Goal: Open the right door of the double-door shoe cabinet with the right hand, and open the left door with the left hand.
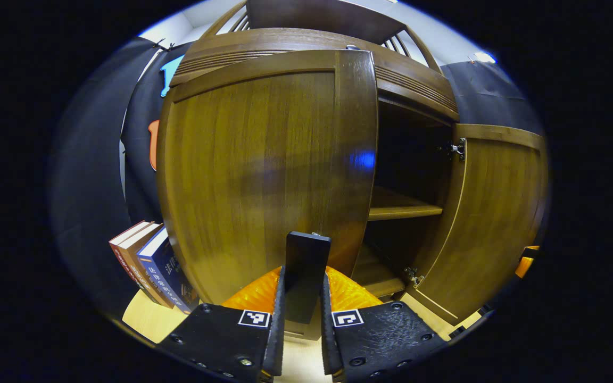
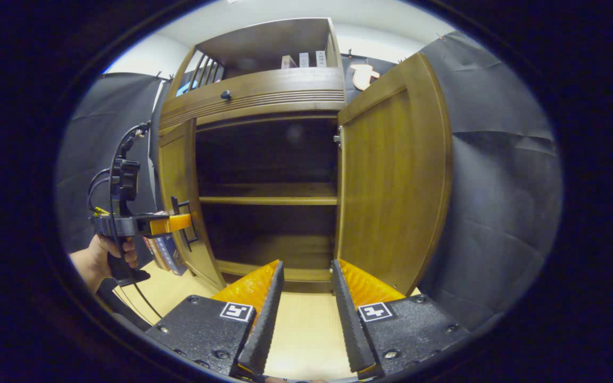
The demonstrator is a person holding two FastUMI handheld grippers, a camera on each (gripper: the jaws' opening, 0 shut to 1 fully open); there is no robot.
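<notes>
The wooden shoe cabinet [image 2: 264, 88] stands with both doors swung out. In the left gripper view the left door [image 1: 264, 159] is close in front, and my left gripper [image 1: 304, 274] is shut on its black handle [image 1: 309, 250], which stands upright between the fingers. The right gripper view shows the same left gripper [image 2: 173, 223], held by a hand [image 2: 104, 258], at the left door [image 2: 179, 175] edge. The right door [image 2: 391, 170] hangs wide open. My right gripper [image 2: 306, 290] is open, holding nothing, low before the cabinet's open middle.
Inside are a dark interior and a wooden shelf [image 2: 269, 199]. Several books [image 1: 152, 263] lean beside the cabinet's left side on the pale floor [image 2: 306, 330]. Small boxes [image 2: 304, 59] stand in the top compartment. Black cloth walls close in on both sides.
</notes>
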